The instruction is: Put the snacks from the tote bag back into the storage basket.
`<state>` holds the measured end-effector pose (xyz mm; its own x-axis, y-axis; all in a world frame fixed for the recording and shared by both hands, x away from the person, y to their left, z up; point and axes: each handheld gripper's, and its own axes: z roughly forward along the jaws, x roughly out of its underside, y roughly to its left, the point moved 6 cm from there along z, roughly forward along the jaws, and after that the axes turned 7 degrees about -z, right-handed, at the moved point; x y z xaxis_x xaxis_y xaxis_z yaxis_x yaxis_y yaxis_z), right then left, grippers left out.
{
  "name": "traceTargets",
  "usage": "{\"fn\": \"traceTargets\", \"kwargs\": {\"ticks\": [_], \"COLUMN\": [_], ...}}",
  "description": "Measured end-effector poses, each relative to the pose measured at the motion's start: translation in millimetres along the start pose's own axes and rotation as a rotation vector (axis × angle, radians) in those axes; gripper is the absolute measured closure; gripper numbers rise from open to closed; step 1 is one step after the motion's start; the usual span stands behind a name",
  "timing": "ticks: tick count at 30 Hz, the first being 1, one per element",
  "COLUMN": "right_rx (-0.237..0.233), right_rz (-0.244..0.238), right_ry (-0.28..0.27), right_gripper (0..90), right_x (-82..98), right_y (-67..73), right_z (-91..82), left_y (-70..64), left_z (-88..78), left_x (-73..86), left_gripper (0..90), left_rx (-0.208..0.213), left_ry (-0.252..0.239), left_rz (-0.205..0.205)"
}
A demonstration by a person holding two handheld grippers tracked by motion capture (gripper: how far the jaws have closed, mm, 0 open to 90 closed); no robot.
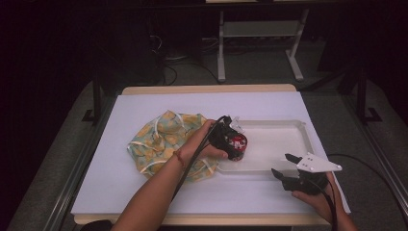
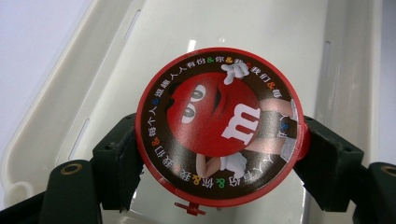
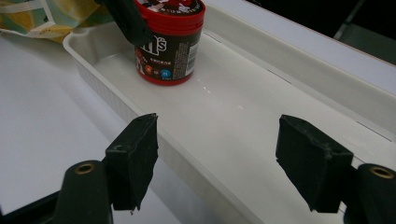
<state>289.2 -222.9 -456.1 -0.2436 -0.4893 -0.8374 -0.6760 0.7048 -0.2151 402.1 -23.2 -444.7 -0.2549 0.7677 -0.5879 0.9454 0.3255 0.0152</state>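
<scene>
we've got the left gripper [image 2: 219, 149] clamped on the candy tub [image 2: 219, 133] — standing in the tray [image 1: 284, 126]; release pending, right gripper [image 3: 224, 158] spread, idle

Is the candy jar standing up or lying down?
Standing up. The candy jar sits upright in the white tray, red lid on top, with the left hand-held gripper clamped on its lid.

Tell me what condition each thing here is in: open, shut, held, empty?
Candy tub: upright, red lid on, gripped at the lid.
Left gripper: shut on the tub.
Right gripper: open, holding nothing.
White tray: holds just the tub.
Patterned cloth bag: lying crumpled beside the tray.
</scene>
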Motion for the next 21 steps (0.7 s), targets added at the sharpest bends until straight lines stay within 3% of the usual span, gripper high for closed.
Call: {"fn": "traceTargets", "kwargs": {"ticks": [4, 17, 21], "right_rx": [0.001, 0.0, -0.001], "right_rz": [0.0, 0.0, -0.003], "right_ry": [-0.003, -0.001, -0.002], "right_gripper": [29.0, 28.9, 28.9], "right_x": [-0.3, -0.2, -0.3], "right_y": [-0.1, 0.1, 0.2], "right_z": [-0.2, 0.1, 0.0], "left_y": [1.3, 0.0, -0.4], "left_z": [0.1, -0.1, -2.1], "left_x": [0.8, 1.1, -0.6], "left_gripper": [23.9, 23.4, 22.8], "left_rx": [-0.003, -0.029, -0.028], "left_ry": [0.002, 0.021, 0.001], "left_rz": [-0.012, 0.009, 0.003]}}
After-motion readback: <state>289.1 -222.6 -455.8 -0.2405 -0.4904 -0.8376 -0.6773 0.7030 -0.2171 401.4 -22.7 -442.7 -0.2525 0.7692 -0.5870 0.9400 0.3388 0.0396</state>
